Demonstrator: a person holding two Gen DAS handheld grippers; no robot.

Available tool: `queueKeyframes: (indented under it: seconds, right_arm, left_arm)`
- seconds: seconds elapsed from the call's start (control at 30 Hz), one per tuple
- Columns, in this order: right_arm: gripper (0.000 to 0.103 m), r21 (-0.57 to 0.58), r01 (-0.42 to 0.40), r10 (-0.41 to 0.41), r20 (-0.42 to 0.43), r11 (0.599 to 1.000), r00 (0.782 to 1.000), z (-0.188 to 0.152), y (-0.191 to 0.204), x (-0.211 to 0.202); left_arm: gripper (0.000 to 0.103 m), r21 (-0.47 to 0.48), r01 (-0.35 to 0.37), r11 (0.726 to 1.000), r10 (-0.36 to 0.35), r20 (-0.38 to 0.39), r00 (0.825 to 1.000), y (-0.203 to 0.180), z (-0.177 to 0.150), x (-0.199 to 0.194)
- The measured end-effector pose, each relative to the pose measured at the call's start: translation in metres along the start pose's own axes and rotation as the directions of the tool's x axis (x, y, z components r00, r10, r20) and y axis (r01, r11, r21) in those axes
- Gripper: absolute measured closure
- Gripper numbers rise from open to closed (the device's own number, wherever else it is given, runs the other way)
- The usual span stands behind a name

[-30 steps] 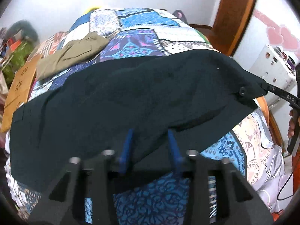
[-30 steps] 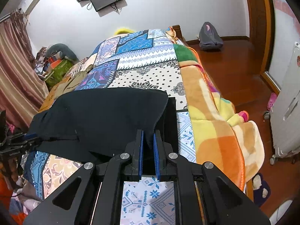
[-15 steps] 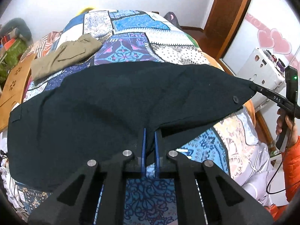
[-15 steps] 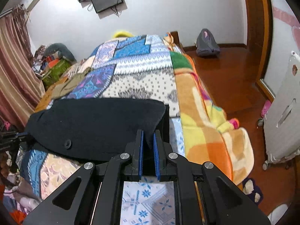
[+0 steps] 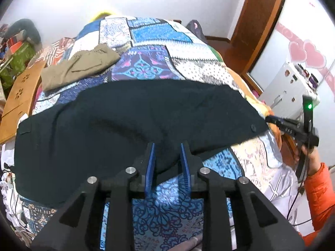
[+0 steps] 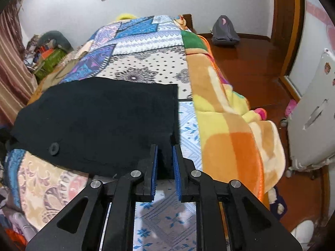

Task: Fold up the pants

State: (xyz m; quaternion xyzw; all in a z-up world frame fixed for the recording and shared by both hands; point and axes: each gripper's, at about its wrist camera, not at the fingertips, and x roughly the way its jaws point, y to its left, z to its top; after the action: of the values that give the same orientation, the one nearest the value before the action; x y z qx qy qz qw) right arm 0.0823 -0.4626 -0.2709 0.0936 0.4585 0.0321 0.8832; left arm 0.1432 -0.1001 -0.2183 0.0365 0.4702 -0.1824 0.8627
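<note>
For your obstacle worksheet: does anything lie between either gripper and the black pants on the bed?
Nothing visible does. The pants already reach between the opening jaws of the left gripper and the right gripper; the folded khaki garment lies apart, further up the bed.

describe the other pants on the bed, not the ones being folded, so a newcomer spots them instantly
Start at the bed's patchwork quilt. The black pants lie spread across its near end; beyond them, toward the far left corner beside the wooden board, lie the khaki pants. They are already folded into a compact bundle and are olive-tan, the only plain light-coloured garment on the patterned cover.
</note>
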Motion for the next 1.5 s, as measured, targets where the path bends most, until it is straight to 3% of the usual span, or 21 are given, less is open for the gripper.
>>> queueKeyframes:
  seconds: [0.3,0.4,0.6,0.67,0.77,1.2,1.5]
  right_arm:
    - [0.082,0.038,-0.025,0.023,0.035,0.999,0.999,0.018,-0.016,-0.02]
    - [0.081,0.024,-0.033,0.032,0.056,0.999,0.998,0.033,-0.013,-0.021]
    - [0.079,0.01,-0.054,0.053,0.054,0.999,0.997,0.063,-0.011,0.005]
    - [0.077,0.0,-0.06,0.06,0.036,0.998,0.998,0.069,-0.009,0.019]
    - [0.069,-0.009,-0.069,0.069,0.008,0.998,0.998,0.075,-0.008,0.041]
    - [0.069,-0.025,-0.13,0.127,-0.101,0.991,0.987,0.086,-0.005,0.105]
    - [0.089,-0.07,-0.122,0.117,-0.072,0.99,0.991,0.089,-0.002,0.101]
  left_arm:
    - [0.071,-0.055,-0.055,0.997,0.056,0.025,0.998,0.022,0.041,0.014]
    - [0.064,-0.045,-0.081,0.996,0.083,0.041,0.996,0.026,0.061,0.025]
    - [0.057,-0.038,-0.1,0.994,0.101,0.02,0.995,0.036,0.095,0.06]
    - [0.05,-0.033,-0.102,0.994,0.102,-0.004,0.995,0.039,0.102,0.075]
    - [0.048,-0.027,-0.107,0.994,0.106,-0.034,0.994,0.043,0.108,0.094]
    - [0.048,-0.039,-0.119,0.992,0.112,-0.154,0.982,0.06,0.101,0.148]
    - [0.046,-0.009,-0.141,0.99,0.138,-0.149,0.979,0.054,0.099,0.151]
